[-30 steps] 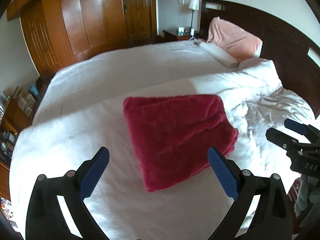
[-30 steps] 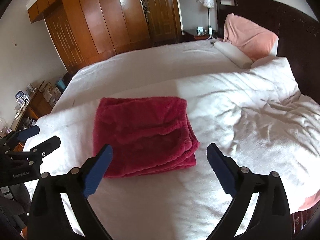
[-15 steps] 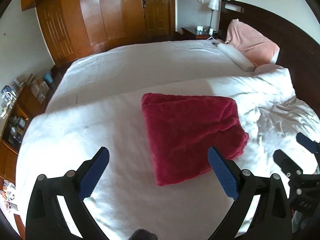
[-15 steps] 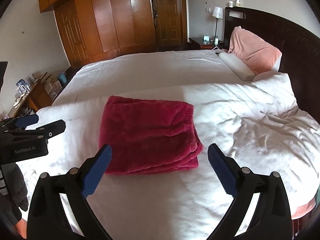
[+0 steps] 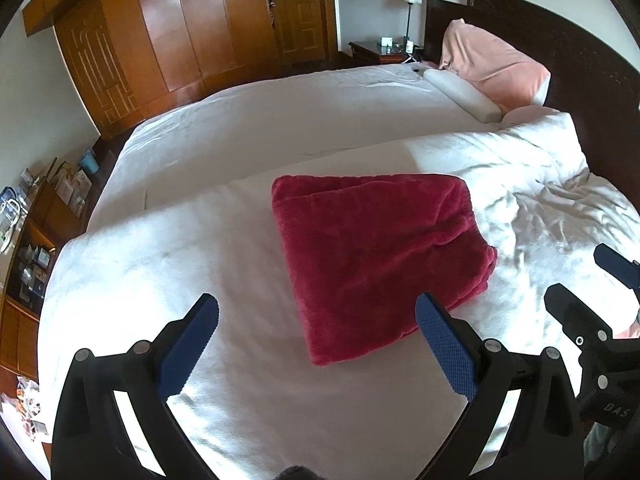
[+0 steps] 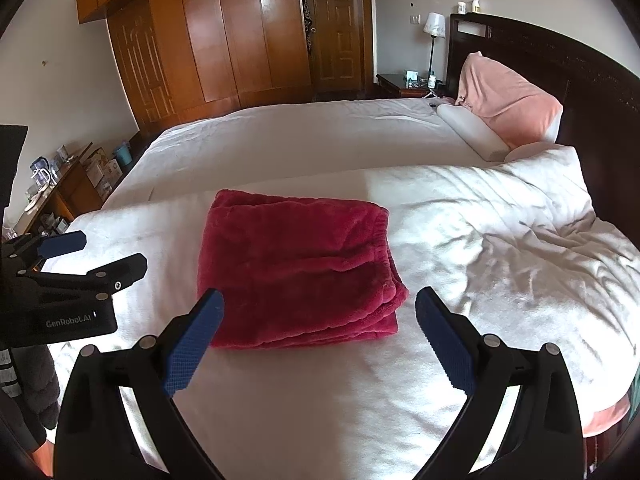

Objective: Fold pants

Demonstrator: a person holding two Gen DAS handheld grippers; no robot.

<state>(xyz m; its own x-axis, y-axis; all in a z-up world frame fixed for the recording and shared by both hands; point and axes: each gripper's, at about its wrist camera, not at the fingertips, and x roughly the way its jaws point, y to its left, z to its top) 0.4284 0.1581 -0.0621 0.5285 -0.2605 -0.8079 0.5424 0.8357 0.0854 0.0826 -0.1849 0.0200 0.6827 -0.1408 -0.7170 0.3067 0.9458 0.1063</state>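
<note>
Crimson plush pants (image 6: 298,268) lie folded into a thick, squarish bundle on the white duvet (image 6: 500,248) of the bed, the stacked layers showing along the near edge and the gathered waistband toward the headboard (image 6: 560,64) side. Your left gripper (image 5: 316,344) hangs above the bedding just short of the bundle's near corner, jaws spread wide and holding nothing; your right gripper (image 6: 318,330) hovers over the bundle's front edge, equally wide and empty. Each tool shows at the margin of the other's view, well apart from the cloth. By the look of it, the folding is essentially done and what remains is a tidy-up or a clean retreat. If you neaten, press lightly on top rather than pinch an edge, since the pile is soft and a single layer would likely drag free and spoil the stack. The right-hand corner bulges a little; whether a layer has slipped there is hard to judge through the fisheye curve. Nudge it inward with a flat pad (image 6: 192,344) and keep both tools clear of the duvet's wrinkles as you lift away.
</note>
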